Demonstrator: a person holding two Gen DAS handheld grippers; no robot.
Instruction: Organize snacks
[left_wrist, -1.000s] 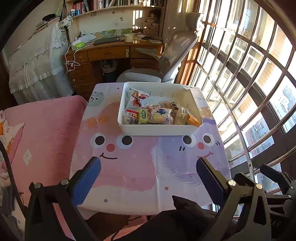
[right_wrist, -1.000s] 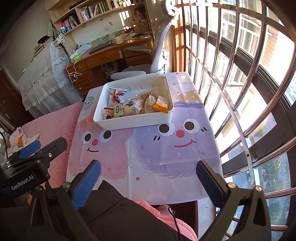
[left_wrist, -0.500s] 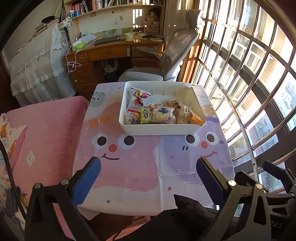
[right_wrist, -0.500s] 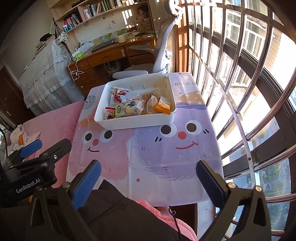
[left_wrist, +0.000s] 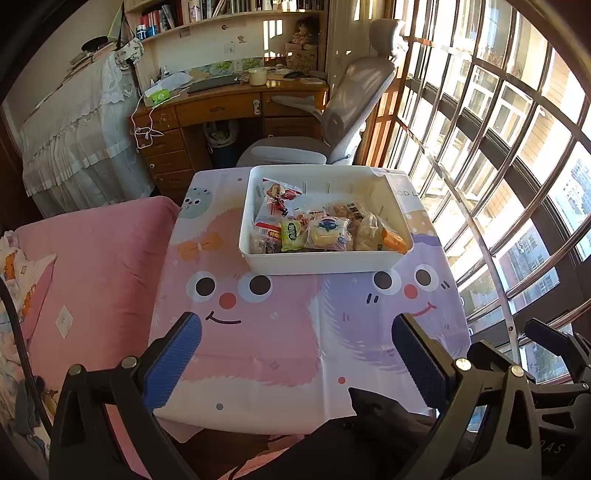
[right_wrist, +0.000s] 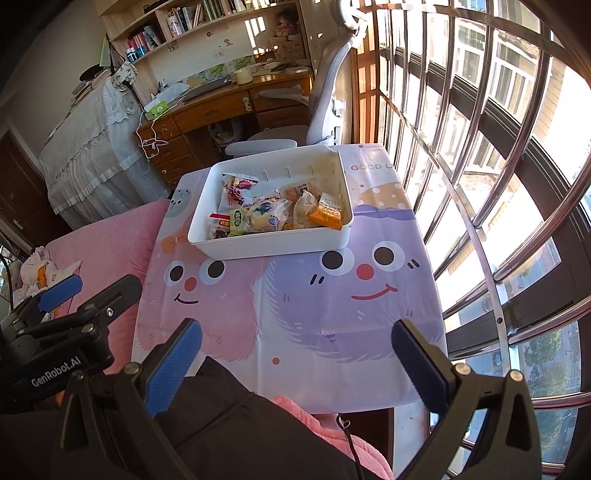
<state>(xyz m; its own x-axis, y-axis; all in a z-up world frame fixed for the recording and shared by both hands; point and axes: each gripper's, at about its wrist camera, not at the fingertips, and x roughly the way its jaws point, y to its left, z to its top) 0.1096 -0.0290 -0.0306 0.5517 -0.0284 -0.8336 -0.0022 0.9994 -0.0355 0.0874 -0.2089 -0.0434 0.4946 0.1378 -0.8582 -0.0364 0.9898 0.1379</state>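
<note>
A white bin (left_wrist: 321, 262) is seen at the far end of the bench (left_wrist: 295, 354), on a cartoon-face cloth, with the wrapped snacks (left_wrist: 325, 230) piled along its near wall; an orange packet (right_wrist: 327, 216) lies at the right end of the pile and a green one (right_wrist: 236, 221) towards the left. The left gripper (left_wrist: 295, 365) is held above the near edge of the bench, jaws spread wide and nothing between them. The right gripper (right_wrist: 295, 365) is likewise held wide apart and unloaded, well short of the bin.
</note>
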